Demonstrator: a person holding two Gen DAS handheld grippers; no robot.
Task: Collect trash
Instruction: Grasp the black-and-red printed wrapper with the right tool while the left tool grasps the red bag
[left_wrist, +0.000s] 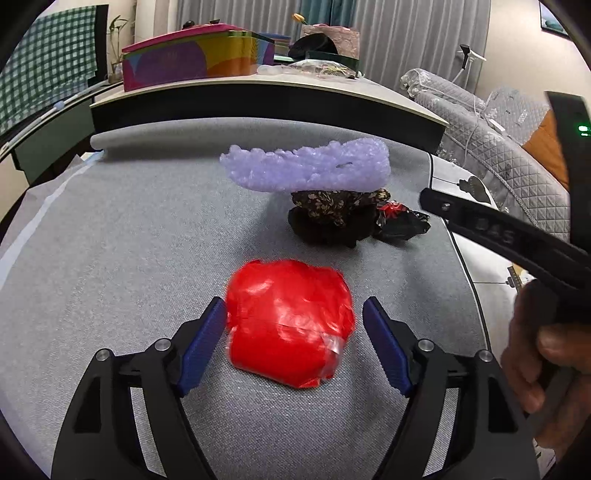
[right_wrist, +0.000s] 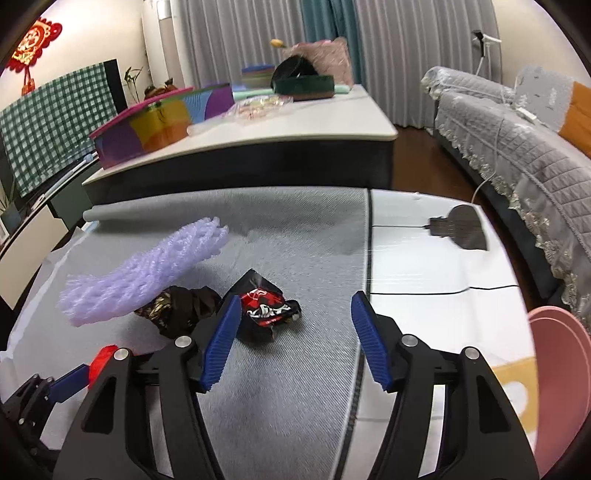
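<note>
On a grey mat (left_wrist: 110, 240), the left gripper (left_wrist: 293, 317) is straddling a red plastic bundle (left_wrist: 290, 321) — jaws spread, not yet gripping. The right gripper (right_wrist: 291, 314) is hanging open over a black-and-red wrapper (right_wrist: 267, 306); beyond are lying dark floral cloth (left_wrist: 332, 218) and lilac foam netting (left_wrist: 310, 166) — nothing blocking.

My ribbed blue plastic pads (left_wrist: 201, 343), glossy red plastic-wrapped bundle (left_wrist: 288, 321), matt grey woven cloth mat (left_wrist: 129, 240), bubbly lilac foam netting (left_wrist: 310, 166), shiny crinkled black-and-red foil wrapper (right_wrist: 267, 310), smooth pink plastic bin (right_wrist: 561, 373)
</note>
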